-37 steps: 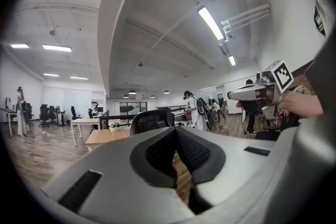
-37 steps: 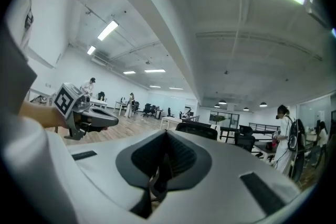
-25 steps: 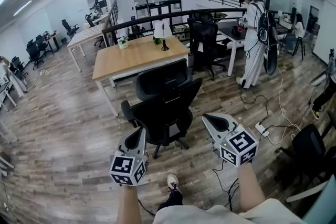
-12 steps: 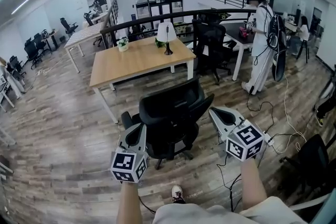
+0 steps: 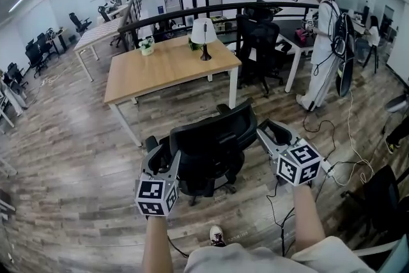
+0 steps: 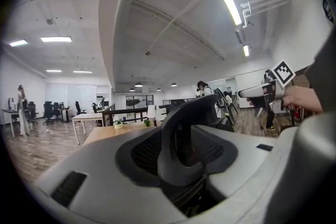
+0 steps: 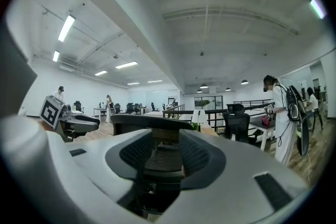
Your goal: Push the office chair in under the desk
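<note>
The black office chair [image 5: 208, 149] stands with its back towards me, a short way in front of the wooden desk [image 5: 167, 64]. My left gripper [image 5: 162, 156] is at the chair's left side. In the left gripper view its jaws [image 6: 181, 157] are opening, with the curved edge of the chair back [image 6: 191, 118] between them and not gripped. My right gripper [image 5: 273, 132] is at the chair's right side. Its jaws [image 7: 165, 162] are opening too, and the mesh chair back [image 7: 157, 128] sits just ahead between them.
On the desk stand a white lamp [image 5: 204, 32] and a small plant [image 5: 147, 45]. A second black chair [image 5: 259, 41] and a person with a backpack [image 5: 327, 41] are at the back right. Cables and a power strip [image 5: 326, 166] lie on the wood floor at right.
Both grippers went from shut to open and moved up to the chair's two sides. The chair and I have come closer to the desk.
</note>
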`<state>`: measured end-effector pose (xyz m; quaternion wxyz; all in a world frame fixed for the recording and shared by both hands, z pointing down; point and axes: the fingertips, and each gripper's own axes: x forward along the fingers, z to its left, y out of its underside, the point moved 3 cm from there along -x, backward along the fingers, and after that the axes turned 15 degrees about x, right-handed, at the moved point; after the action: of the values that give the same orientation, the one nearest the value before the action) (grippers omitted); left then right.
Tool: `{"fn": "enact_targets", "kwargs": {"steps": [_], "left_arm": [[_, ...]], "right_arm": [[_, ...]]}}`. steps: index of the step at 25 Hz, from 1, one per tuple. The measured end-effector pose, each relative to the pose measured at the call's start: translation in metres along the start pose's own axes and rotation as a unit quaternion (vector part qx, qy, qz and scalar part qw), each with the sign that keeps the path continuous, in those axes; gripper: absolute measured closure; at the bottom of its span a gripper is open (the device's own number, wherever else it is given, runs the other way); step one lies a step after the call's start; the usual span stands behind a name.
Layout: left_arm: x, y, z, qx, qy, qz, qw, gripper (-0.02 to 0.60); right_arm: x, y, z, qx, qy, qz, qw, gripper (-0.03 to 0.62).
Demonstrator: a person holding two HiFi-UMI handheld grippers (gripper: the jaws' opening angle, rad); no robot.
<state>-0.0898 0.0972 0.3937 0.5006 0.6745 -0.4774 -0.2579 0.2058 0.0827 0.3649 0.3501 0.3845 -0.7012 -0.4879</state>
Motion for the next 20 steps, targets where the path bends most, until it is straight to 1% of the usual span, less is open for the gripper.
{"fn": "enact_targets", "kwargs": {"steps": [3,5,10,16,18,20], "left_arm": [[0.018,0.014,0.003,0.005,0.022,0.011,0.9997,0.324],[0.029,0.023,0.005,0.007,0.037,0.018,0.9992,0.304],[0.051,0.039,0.015,0.011,0.056,0.029,0.9979,0.295],[0.071,0.048,0.022,0.014,0.091,0.022,0.9955,0.287],[0.079,0.049,0.023,0.019,0.096,0.023,0.9949,0.287],[0.086,0.051,0.021,0.016,0.102,0.021,0.9945,0.285]], "right_arm": [[0.022,0.007,-0.016,-0.004,0.011,0.012,1.0,0.391],[0.038,0.011,-0.023,-0.011,0.016,0.022,1.0,0.382],[0.075,0.011,-0.037,-0.023,0.029,0.038,0.999,0.368],[0.104,0.022,-0.053,-0.027,0.049,0.052,0.997,0.358],[0.114,0.025,-0.059,-0.023,0.058,0.054,0.997,0.358],[0.122,0.03,-0.065,-0.021,0.066,0.059,0.996,0.358]]}}
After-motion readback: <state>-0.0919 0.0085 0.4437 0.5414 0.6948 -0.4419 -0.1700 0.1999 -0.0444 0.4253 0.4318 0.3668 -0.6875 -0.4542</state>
